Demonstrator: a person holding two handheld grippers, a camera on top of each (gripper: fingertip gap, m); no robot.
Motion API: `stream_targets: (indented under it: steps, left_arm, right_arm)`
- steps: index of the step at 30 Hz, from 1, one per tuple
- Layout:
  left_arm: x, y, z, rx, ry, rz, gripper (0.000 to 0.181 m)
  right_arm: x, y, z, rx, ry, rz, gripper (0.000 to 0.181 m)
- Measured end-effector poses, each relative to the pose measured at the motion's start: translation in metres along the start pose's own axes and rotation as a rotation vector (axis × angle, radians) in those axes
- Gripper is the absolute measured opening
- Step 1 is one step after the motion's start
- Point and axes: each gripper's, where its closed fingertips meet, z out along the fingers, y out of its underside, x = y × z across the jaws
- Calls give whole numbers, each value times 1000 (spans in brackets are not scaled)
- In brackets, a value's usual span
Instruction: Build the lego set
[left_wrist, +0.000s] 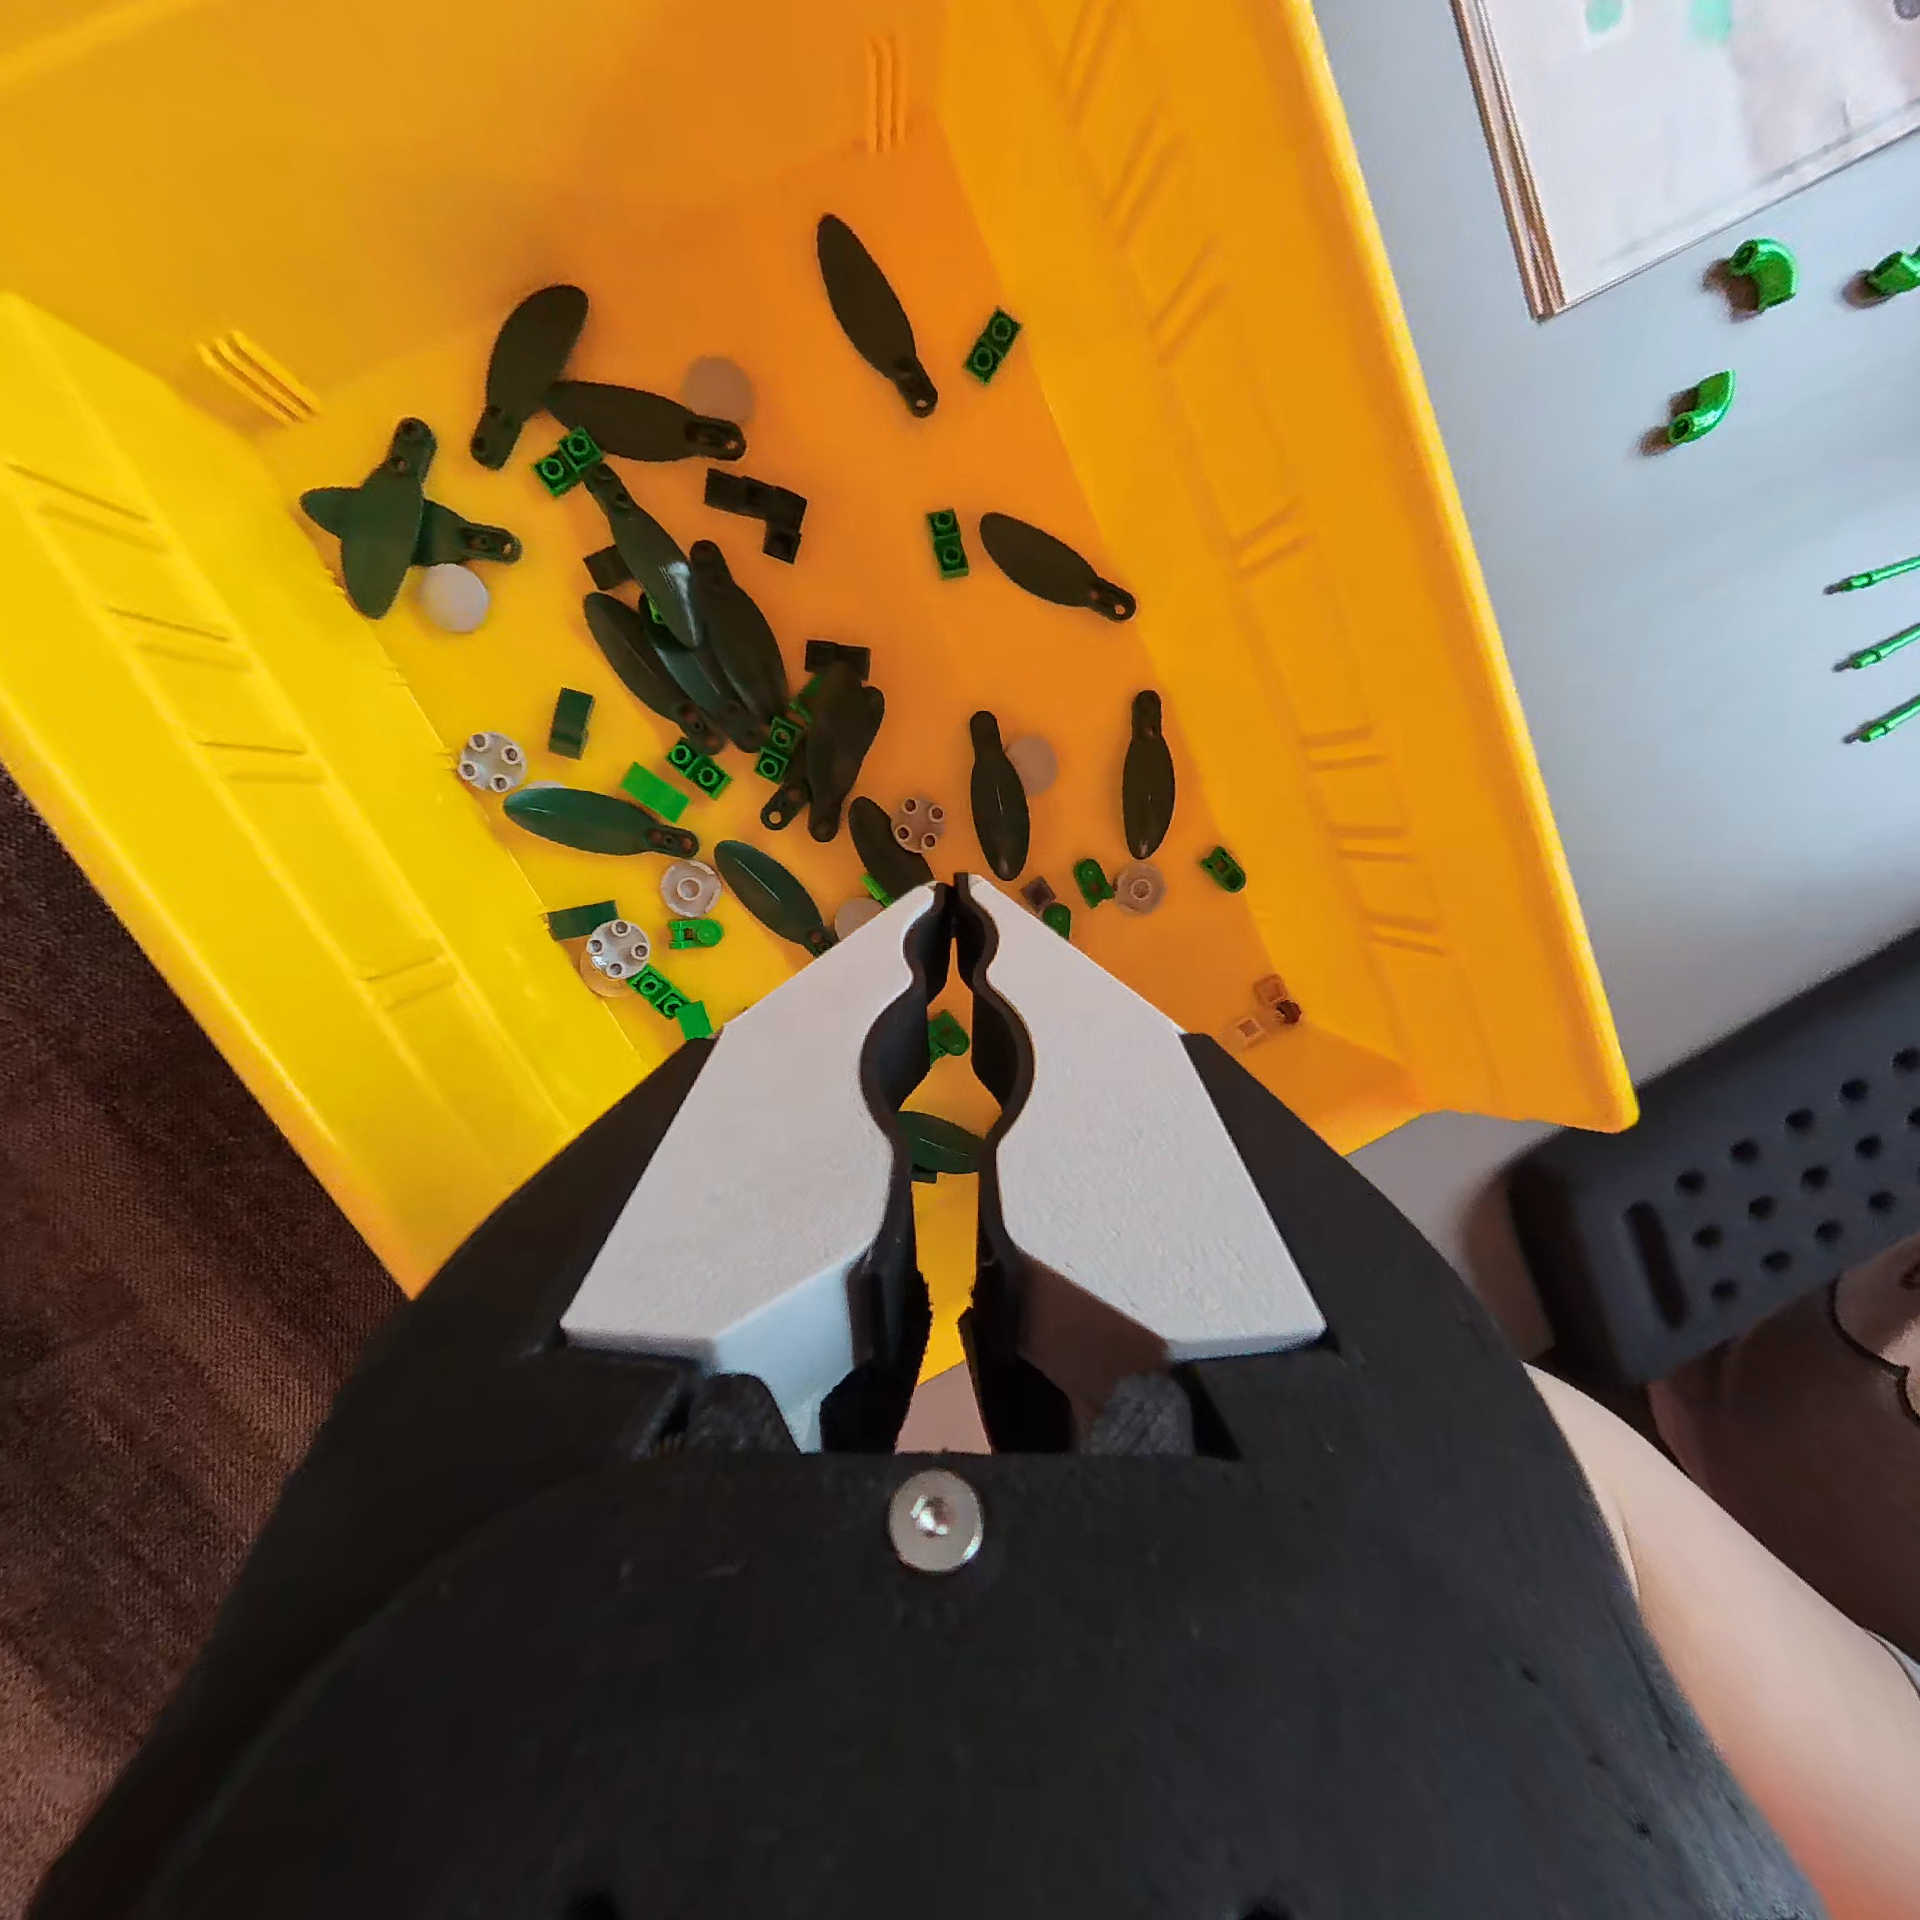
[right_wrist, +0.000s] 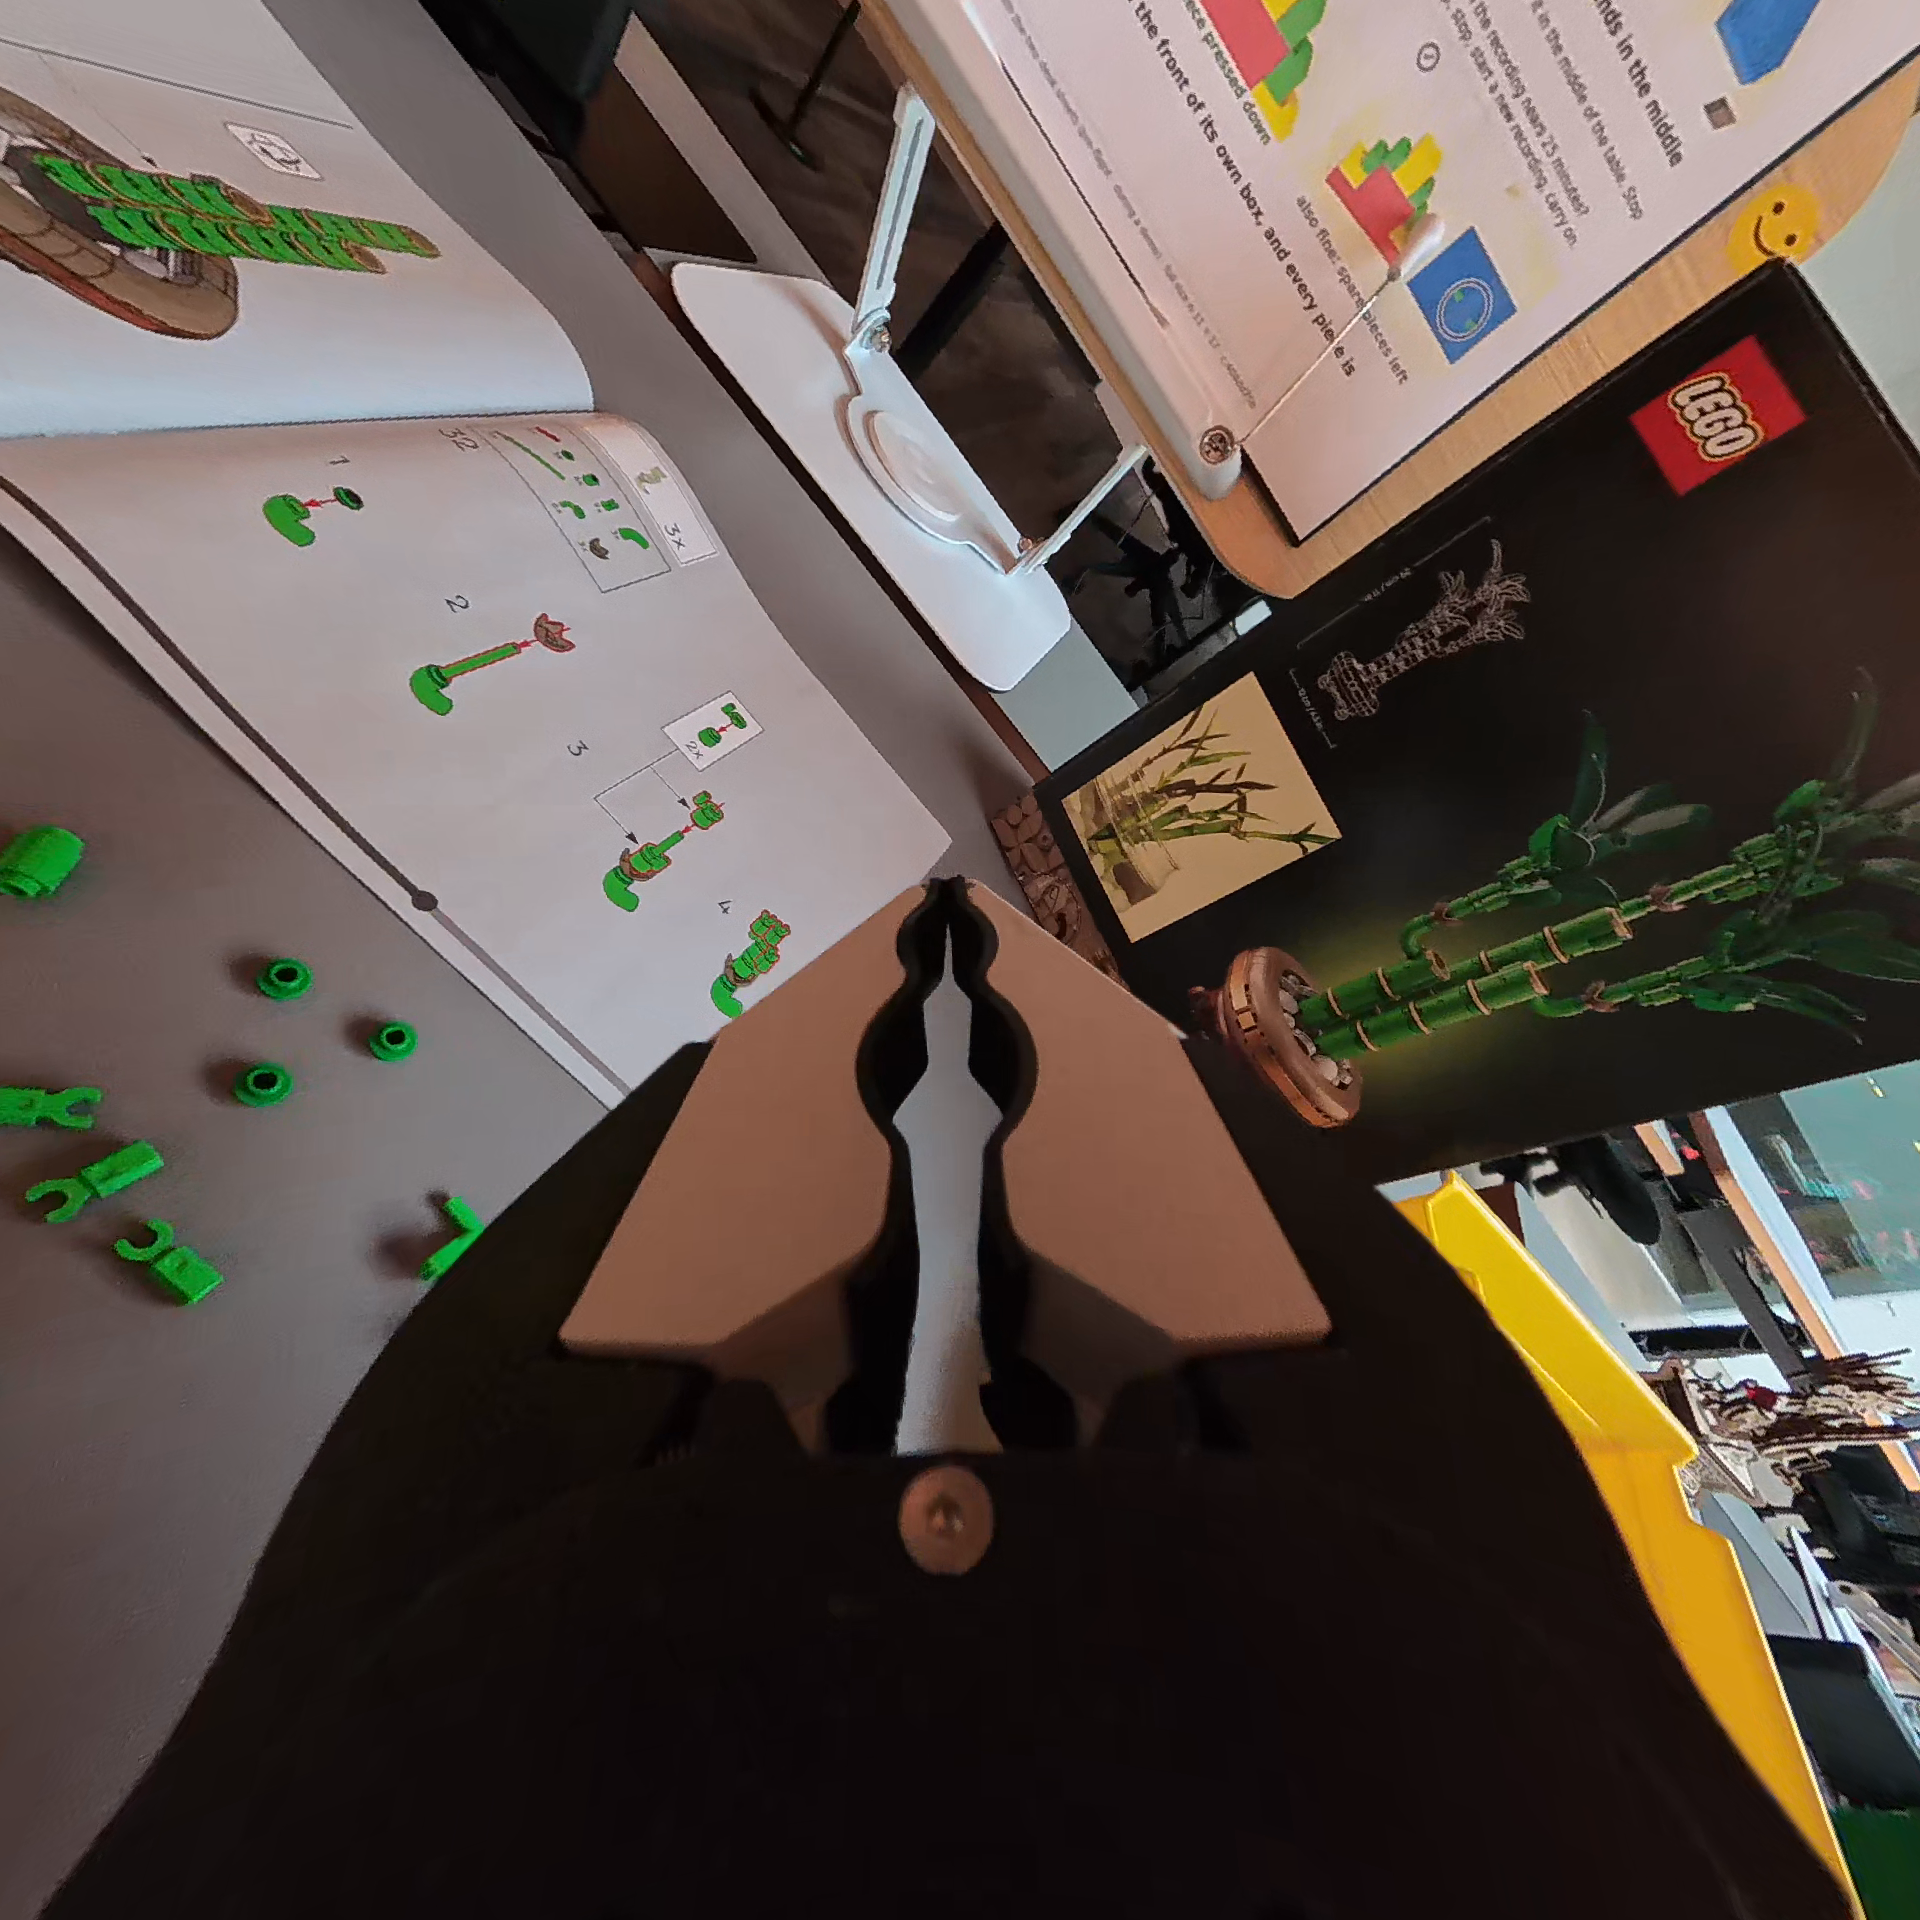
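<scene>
In the left wrist view my left gripper (left_wrist: 957, 885) is shut and empty, its tips hanging over the near part of a yellow bin (left_wrist: 1299, 582). The bin holds several dark green leaf pieces (left_wrist: 871, 301), small bright green plates (left_wrist: 992, 343) and grey round pieces (left_wrist: 491, 762). In the right wrist view my right gripper (right_wrist: 945, 888) is shut and empty, raised above the open instruction booklet (right_wrist: 540, 665) on the grey table (right_wrist: 187, 1455). Loose bright green pieces lie at the left: round studs (right_wrist: 283, 978), clip pieces (right_wrist: 99, 1174) and a cylinder (right_wrist: 40, 860).
The dark set box (right_wrist: 1558, 727) stands right of the booklet. A white stand (right_wrist: 914, 457) holds a printed sheet (right_wrist: 1403, 208) behind it. A yellow bin (right_wrist: 1590, 1455) sits at the right. Green elbows (left_wrist: 1761, 272) and rods (left_wrist: 1881, 649) lie on the table beside the bin. Tip to tip, the grippers are about 60 cm apart. About 15 cm separates my right fingertips from the cylinder (right_wrist: 40, 860).
</scene>
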Motion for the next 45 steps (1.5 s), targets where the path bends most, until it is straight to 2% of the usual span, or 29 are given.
stream_targets:
  steps: [4,9,12,15,18,24,29,35,45]
  left_arm:
    - [10,-7,-9,44,37,50,0]
    - [40,-30,-47,198,67,275,0]
    - [50,-25,-64,221,46,396,0]
    - [52,-17,-73,244,25,422,0]
    - [32,-4,-74,188,-42,375,0]
    - [16,24,-67,92,4,340,0]
    - [17,29,-69,95,20,380,0]
    - [15,40,-60,1,9,338,0]
    - [13,44,-43,-166,-77,265,0]
  right_arm:
    - [4,-1,-2,5,13,14,0]
    - [3,-4,-6,16,-1,6,0]
    - [5,-1,-8,15,5,20,0]
    - [12,1,-7,11,23,59,0]
    - [22,4,-7,13,49,105,0]
    - [51,16,-18,15,155,148,0]
    - [73,15,-30,60,240,156,0]
    - [71,20,-30,42,247,111,0]
    - [66,31,-24,13,213,22,0]
